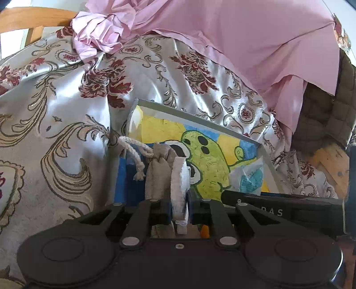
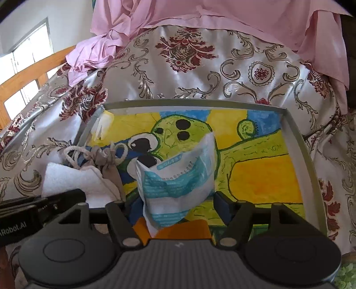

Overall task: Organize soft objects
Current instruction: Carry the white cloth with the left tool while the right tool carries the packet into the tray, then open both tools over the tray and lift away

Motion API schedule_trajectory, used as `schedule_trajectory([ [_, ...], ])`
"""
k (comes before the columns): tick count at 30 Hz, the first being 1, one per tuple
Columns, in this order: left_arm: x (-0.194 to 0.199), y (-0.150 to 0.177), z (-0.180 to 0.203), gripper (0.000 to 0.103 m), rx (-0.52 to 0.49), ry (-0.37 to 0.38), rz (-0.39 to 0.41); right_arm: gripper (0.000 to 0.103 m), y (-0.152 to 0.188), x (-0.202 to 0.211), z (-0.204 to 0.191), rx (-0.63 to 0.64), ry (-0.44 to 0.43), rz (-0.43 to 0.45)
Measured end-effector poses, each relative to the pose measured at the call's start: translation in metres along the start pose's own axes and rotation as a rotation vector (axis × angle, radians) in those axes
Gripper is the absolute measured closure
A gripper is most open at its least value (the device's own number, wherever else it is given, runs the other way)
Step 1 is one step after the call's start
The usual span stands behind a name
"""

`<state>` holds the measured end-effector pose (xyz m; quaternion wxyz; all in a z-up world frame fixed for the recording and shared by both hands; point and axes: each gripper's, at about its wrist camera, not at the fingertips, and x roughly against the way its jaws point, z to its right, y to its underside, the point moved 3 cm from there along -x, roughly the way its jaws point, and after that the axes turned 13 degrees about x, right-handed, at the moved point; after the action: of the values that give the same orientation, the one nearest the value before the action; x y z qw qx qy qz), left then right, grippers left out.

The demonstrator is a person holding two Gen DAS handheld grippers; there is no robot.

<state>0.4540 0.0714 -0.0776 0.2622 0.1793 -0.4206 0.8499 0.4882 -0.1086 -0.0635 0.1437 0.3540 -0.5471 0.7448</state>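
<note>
- The left gripper (image 1: 179,201) has its jaws clenched on the edge of a folded white towel (image 1: 178,184); the towel stands on edge between the pads, over the left corner of the grey tray (image 2: 307,155), whose floor carries a bright cartoon drawing.
- The towel looks thick, soft and light; pinched at one edge it is likely to droop or unfold, so a grip across the whole folded stack, near its middle, would probably hold its shape better.
- A small beige drawstring pouch (image 2: 104,160) lies touching the towel, its white cord (image 1: 133,151) looped loose beside it; the pouch appears limp and light, and the gathered neck, where the cloth bunches, seems the firmest place to take hold; the cord could snag on a finger.
- The right gripper (image 2: 175,204) has its jaws standing wide, not pressing; a packaged face mask (image 2: 175,177) in a thin white and blue wrapper sits between them, leaning up from the tray floor.
- The wrapper looks slick, crinkly and nearly weightless; a squeeze on its flat faces would likely slide, so the bulkier middle, where the folded mask sits inside, seems the better hold.
- The tray rests on a floral satin bedspread (image 2: 200,73), with a pink sheet (image 2: 200,13) draped beyond it; the satin looks slippery, so the tray may shift if pushed.
</note>
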Motion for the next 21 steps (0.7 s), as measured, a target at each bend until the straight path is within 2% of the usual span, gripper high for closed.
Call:
schedule_trajectory([
  [3,0.000,0.000,-0.001,0.087,0.006,-0.003,-0.003,0.030,0.003,0.000,0.001,-0.005,-0.003,-0.010],
  [8,0.000,0.001,0.000,0.084,-0.007,-0.009,-0.004,0.021,0.004,0.009,0.002,0.006,0.009,-0.001],
  [11,0.002,0.001,0.003,0.077,-0.014,-0.011,-0.003,0.018,0.005,0.019,0.004,0.010,0.020,0.015],
  [17,0.016,0.000,0.012,0.053,-0.041,-0.028,0.034,0.008,0.007,0.051,0.010,0.047,0.070,0.068],
  [21,0.036,0.002,0.022,0.035,-0.073,-0.048,0.095,0.004,0.008,0.079,0.011,0.088,0.105,0.126],
])
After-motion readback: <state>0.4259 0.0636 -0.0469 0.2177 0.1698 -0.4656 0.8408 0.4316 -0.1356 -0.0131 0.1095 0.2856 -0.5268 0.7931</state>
